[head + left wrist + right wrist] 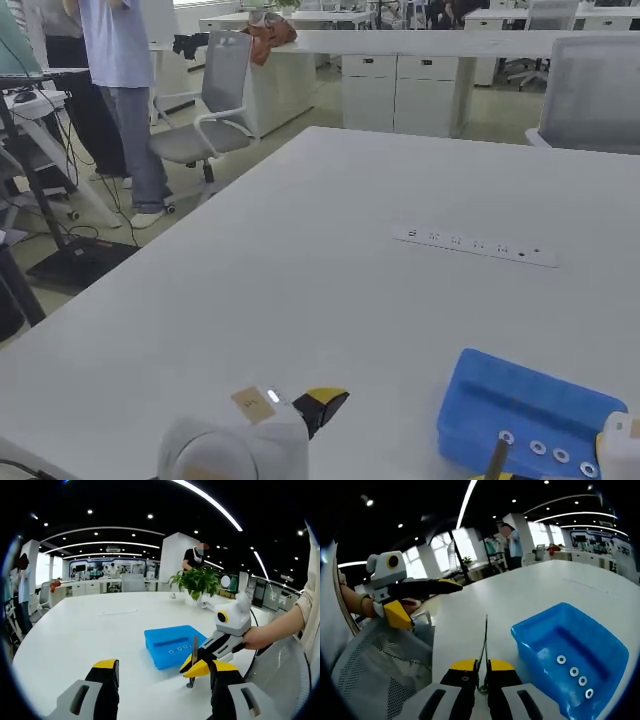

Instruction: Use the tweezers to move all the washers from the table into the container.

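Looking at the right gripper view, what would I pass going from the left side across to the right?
left gripper → tweezers → container, with washers in it

Left jaws: the left gripper [162, 669] has black jaws with yellow wedge tips and grey slotted bases.
Right jaws: the right gripper [481, 667] has the same black and yellow.
Casing: rounded white plastic casing [235, 445] behind the left gripper's yellow tips, with a tan sticker [252, 403] and a small lit light [274, 397].
Sleeve: pale cream cloth sleeve [311, 600].
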Available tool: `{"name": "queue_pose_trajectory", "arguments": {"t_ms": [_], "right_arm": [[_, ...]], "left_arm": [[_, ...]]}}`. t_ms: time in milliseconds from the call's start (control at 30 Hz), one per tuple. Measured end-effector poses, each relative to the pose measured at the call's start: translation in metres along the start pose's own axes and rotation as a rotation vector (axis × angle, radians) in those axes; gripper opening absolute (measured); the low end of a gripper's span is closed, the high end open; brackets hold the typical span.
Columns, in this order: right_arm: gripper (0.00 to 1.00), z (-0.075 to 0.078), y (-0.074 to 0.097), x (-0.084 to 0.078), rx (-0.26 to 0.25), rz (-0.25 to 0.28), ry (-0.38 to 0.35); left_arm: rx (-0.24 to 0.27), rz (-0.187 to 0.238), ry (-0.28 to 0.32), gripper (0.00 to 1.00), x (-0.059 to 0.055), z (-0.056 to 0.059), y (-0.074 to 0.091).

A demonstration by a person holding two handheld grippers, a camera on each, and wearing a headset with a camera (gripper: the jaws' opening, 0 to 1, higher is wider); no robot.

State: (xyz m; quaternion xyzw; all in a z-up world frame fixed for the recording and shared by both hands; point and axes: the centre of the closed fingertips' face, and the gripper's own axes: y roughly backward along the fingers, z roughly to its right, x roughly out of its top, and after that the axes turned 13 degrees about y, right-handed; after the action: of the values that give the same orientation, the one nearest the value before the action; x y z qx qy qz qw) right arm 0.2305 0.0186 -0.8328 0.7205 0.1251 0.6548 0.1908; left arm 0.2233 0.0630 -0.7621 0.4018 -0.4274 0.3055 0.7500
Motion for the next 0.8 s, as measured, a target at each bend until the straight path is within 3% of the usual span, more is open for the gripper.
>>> {"name": "queue_pose_trajectory", "arguments": {"t_ms": [67, 167, 233, 267, 400, 500, 633, 800], "right_arm": [[0.04, -0.005, 0.002, -0.001, 0.012, -0.011, 0.017], [0.04, -0.016, 0.002, -0.002, 0.043, -0.034, 0.158], [0.04, -0.02, 0.001, -0.003, 0.053, -0.046, 0.204], [0.04, -0.021, 0.002, -0.003, 0.046, -0.06, 0.263], [0.03, -0.026, 0.0, -0.005, 0.039, -0.099, 0.38], [0.02, -0.027, -0.002, -0.005, 0.032, -0.109, 0.402], [0.02, -0.023, -0.001, -0.004, 0.018, -0.118, 0.379], [0.03, -0.013, 0.006, 0.015, -0.022, -0.055, 0.299]], "left_arm": [[0.002, -0.002, -0.002, 0.75, 0.0, 0.0, 0.0], [0.003, 0.001, 0.0, 0.75, 0.0, -0.001, 0.0], [0.002, 0.001, 0.001, 0.75, 0.0, -0.001, 0.0], [0.002, 0.0, 0.001, 0.75, 0.0, -0.001, 0.0], [0.001, 0.0, -0.001, 0.75, 0.0, -0.001, 0.0], [0.003, 0.003, 0.001, 0.75, 0.0, -0.001, 0.0], [0.004, 0.012, 0.008, 0.75, 0.002, -0.002, 0.001], [0.002, 0.023, 0.005, 0.75, 0.004, -0.001, 0.002]]}}
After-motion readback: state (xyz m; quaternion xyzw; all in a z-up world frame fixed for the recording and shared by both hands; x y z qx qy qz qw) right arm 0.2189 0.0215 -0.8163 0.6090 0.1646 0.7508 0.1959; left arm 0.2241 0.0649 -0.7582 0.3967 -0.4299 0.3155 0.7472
